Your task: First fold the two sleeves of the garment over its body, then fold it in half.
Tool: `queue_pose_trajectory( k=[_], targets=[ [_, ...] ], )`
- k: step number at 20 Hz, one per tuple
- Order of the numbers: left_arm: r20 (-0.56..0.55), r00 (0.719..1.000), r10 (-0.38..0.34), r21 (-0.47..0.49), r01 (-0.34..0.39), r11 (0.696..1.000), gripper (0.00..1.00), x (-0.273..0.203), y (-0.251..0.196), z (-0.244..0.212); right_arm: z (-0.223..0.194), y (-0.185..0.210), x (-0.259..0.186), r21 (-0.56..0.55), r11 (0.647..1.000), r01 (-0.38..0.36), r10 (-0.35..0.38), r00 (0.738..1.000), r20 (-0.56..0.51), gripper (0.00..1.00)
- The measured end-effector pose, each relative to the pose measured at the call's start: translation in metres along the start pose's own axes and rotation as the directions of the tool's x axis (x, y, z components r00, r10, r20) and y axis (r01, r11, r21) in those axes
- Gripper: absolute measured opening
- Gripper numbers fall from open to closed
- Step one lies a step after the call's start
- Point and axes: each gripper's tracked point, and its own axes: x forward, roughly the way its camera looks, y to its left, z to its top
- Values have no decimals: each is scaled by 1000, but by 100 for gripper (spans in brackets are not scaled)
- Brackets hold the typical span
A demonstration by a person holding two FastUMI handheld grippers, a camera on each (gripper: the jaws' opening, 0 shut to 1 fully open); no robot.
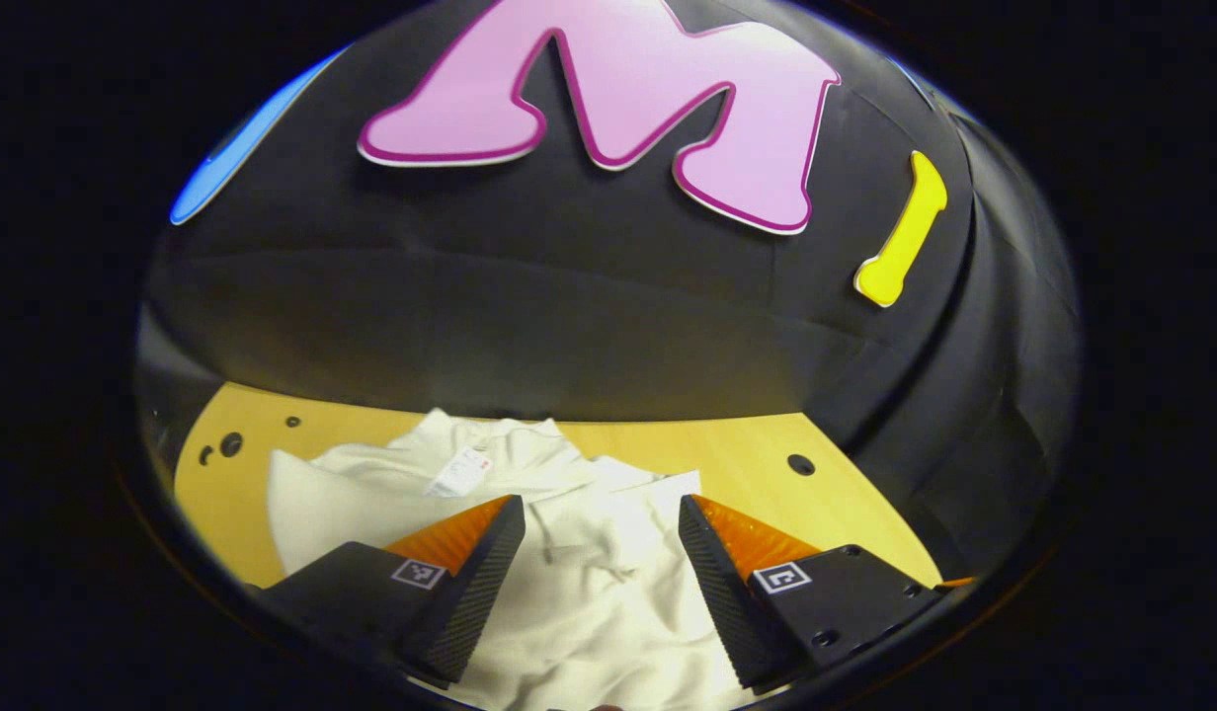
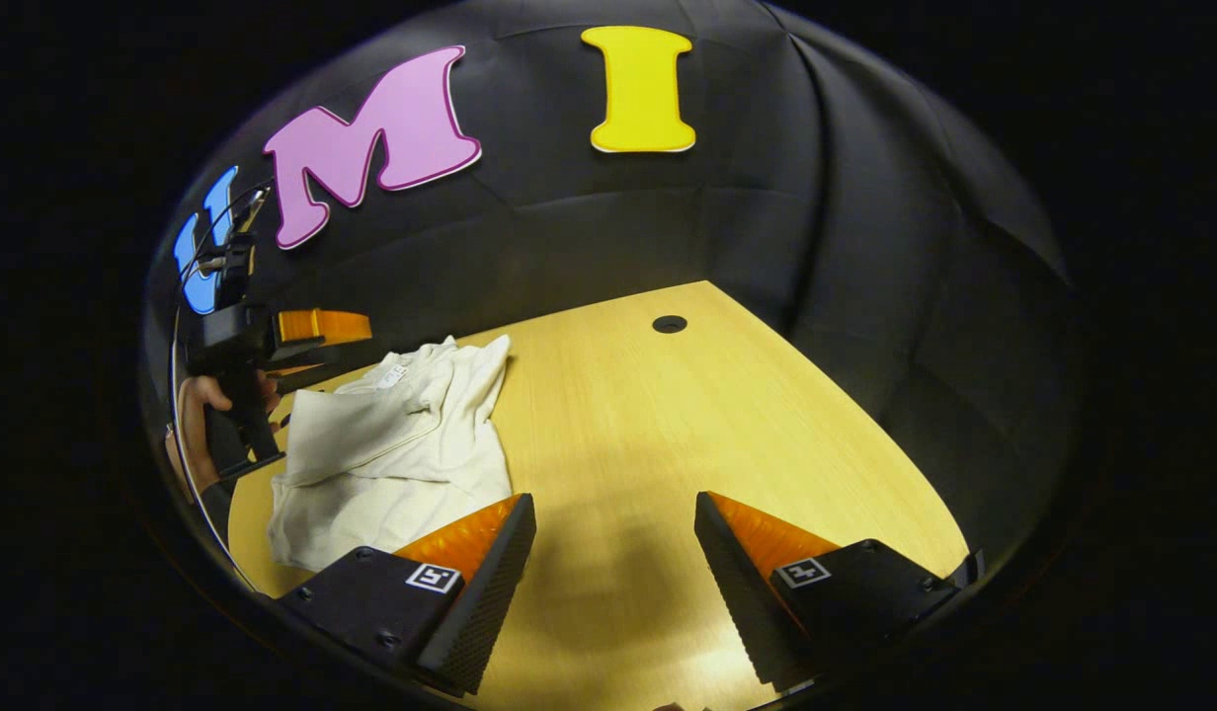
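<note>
Both grippers spread wide: left gripper [image 1: 601, 553] over seemingly rumpled garment [image 1: 579, 553], right gripper [image 2: 616, 553] empty.

We are looking at a light wooden tabletop [image 2: 688, 425] stretching ahead of the fingers, a round dark hole [image 2: 669, 323] lying near its far edge. Black cloth wall [image 2: 865, 247] is rising beyond, creased, curving around the right side.

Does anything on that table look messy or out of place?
Yes: the white garment lies crumpled in a rumpled heap near one side of the wooden table, not spread flat. Nothing looks spilled or damaged.
</note>
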Motion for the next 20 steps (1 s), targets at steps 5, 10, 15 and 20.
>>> queue_pose_trajectory(
  k=[5,10,15,20],
  targets=[
    [-22,992,123,100,-120,988,97,-68,66,-38,-8,42,4,-11,997,-73,73,997,-8,99],
    [-109,964,242,32,-240,970,98,-127,134,-101,-34,78,13,-68,989,-131,126,990,-67,99],
    [-213,914,344,-48,-362,931,98,-174,192,-170,-66,98,27,-107,981,-162,147,979,-139,99],
    [-277,895,349,-96,-387,917,98,-187,205,-208,-91,96,39,-104,985,-140,119,975,-188,99]
  ],
)
